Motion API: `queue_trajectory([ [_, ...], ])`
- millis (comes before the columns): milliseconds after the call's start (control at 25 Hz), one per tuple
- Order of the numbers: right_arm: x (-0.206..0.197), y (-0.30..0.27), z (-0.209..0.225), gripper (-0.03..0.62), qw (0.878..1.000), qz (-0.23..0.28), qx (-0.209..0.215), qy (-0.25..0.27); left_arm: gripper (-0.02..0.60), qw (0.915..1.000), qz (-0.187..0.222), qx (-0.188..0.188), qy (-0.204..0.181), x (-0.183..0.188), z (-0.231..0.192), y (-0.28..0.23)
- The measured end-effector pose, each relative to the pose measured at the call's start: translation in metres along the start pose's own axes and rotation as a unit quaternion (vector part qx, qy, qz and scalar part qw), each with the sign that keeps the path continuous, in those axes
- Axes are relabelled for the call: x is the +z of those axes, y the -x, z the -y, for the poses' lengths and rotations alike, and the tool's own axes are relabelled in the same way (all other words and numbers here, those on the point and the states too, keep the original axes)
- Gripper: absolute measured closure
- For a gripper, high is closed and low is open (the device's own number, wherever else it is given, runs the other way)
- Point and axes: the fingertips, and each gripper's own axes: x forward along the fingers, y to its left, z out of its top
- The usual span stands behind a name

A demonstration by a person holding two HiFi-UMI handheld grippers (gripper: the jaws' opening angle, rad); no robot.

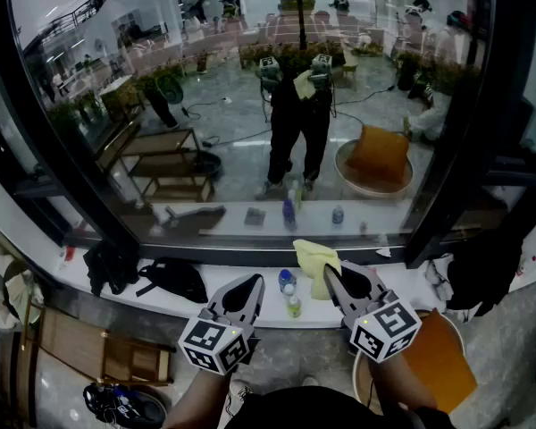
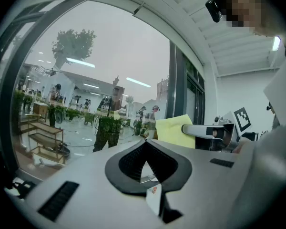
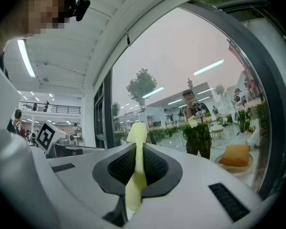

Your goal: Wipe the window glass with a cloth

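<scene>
The window glass (image 1: 250,105) fills the upper head view. Its reflection shows a tiled hall, plants and the person holding both tools. A dark frame (image 1: 58,150) bounds the pane on the left and a dark mullion (image 1: 456,150) on the right. A white sill (image 1: 402,284) runs below, carrying a black bag (image 1: 174,278) and small bottles (image 1: 288,282). The right gripper (image 1: 326,275) is clamped on a yellow cloth (image 1: 314,259), which sticks up past its tips above the sill, near the pane's lower edge. Contact with the glass cannot be judged. The left gripper (image 1: 250,284) sits just beside it, jaws meeting at the tips with nothing between them. The pane above both tools is unobstructed. An orange-cushioned seat (image 1: 442,365) is cut off at lower right. The bottle labels are too small to read, and the reflection makes depth unclear.
</scene>
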Motion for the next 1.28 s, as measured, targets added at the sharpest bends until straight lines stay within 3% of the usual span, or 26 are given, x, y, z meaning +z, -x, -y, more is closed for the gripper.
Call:
queue_trajectory([
  [920, 0.008, -0.007, 0.02, 0.554, 0.999, 0.018, 0.021, -0.017, 0.577, 0.9997, -0.001, 0.013, -0.022, 0.01, 0.008, -0.018],
  [1280, 0.021, -0.068, 0.013, 0.554, 1.0, 0.027, 0.012, -0.004, 0.577, 0.9996, 0.002, -0.009, -0.026, 0.023, -0.044, -0.041],
])
